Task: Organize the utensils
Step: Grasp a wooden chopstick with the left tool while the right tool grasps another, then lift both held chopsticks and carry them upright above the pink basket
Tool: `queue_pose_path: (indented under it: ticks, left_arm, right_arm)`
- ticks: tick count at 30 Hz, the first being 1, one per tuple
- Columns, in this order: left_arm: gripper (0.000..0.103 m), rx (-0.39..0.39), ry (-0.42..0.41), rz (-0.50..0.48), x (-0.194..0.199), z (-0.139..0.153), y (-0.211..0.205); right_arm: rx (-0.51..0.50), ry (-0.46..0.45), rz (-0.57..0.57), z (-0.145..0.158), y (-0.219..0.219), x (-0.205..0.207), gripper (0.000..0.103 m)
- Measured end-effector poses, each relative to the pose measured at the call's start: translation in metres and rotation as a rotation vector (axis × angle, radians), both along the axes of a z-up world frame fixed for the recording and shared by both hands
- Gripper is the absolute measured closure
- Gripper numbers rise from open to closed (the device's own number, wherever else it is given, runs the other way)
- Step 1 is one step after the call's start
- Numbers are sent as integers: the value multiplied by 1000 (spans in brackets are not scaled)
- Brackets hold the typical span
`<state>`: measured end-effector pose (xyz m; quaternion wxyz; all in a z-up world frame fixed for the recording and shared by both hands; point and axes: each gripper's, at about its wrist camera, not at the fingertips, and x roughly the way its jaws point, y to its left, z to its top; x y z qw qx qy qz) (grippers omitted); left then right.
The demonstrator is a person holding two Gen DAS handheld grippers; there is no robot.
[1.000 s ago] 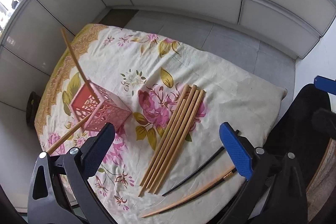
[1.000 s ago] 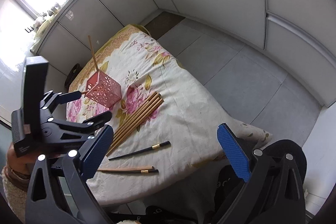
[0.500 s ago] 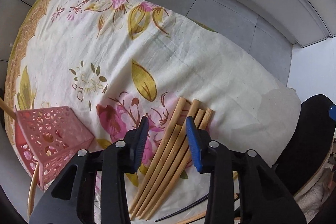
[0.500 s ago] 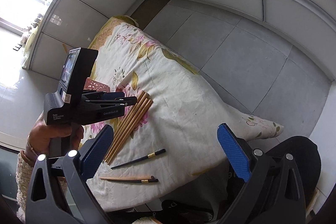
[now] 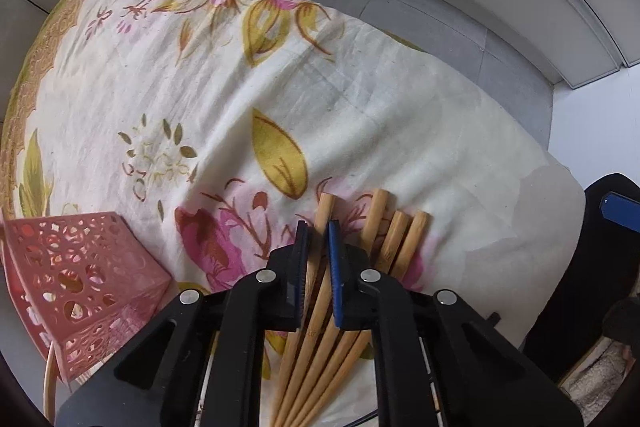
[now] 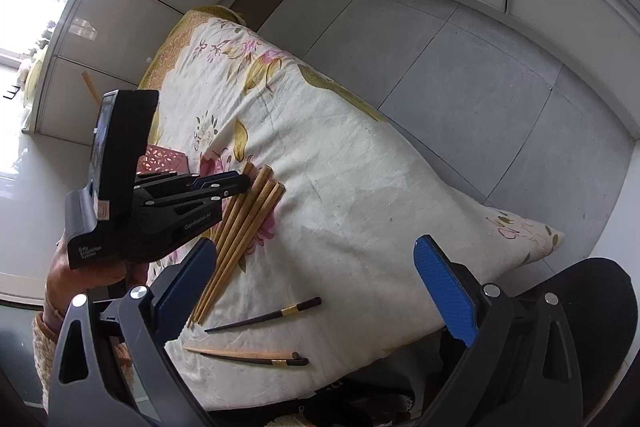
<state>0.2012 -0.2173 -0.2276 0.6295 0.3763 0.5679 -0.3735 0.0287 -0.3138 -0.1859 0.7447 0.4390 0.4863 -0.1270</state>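
Several wooden chopsticks (image 5: 394, 235) lie side by side on a floral cloth; they also show in the right wrist view (image 6: 244, 223). My left gripper (image 5: 318, 239) is shut on the leftmost wooden chopstick (image 5: 323, 211), low on the cloth; it also shows in the right wrist view (image 6: 240, 183). A pink perforated holder (image 5: 80, 283) stands to the left, with a chopstick in it (image 6: 90, 87). My right gripper (image 6: 320, 267) is open and empty, held above the near edge. A black chopstick (image 6: 264, 315) and a black and wooden pair (image 6: 248, 355) lie near it.
The floral cloth (image 5: 200, 87) covers a cushioned surface that drops off at the right and near edges. Grey floor tiles (image 6: 460, 67) and white cabinet doors lie beyond. A black chair (image 6: 592, 307) stands at the near right.
My left gripper has come down onto the bundle and closed from wide open onto the leftmost wooden chopstick. The right gripper stayed open and hovering.
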Motion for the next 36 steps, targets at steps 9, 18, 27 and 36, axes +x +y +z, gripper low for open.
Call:
queue_pose_path:
  ticks: [9, 18, 27, 36]
  left_arm:
    - [96, -204, -174, 75, -14, 73, 70]
    - [96, -333, -295, 46, -55, 123, 112]
    - [96, -438, -338, 58, -71, 145, 140]
    - [96, -638, -390, 264, -76, 176, 179]
  right_arm:
    - [100, 174, 10, -39, 23, 62, 50]
    - [12, 295, -23, -40, 46, 100, 69]
    - [-178, 401, -50, -41, 69, 133, 79]
    - [-151, 164, -79, -40, 68, 116, 92]
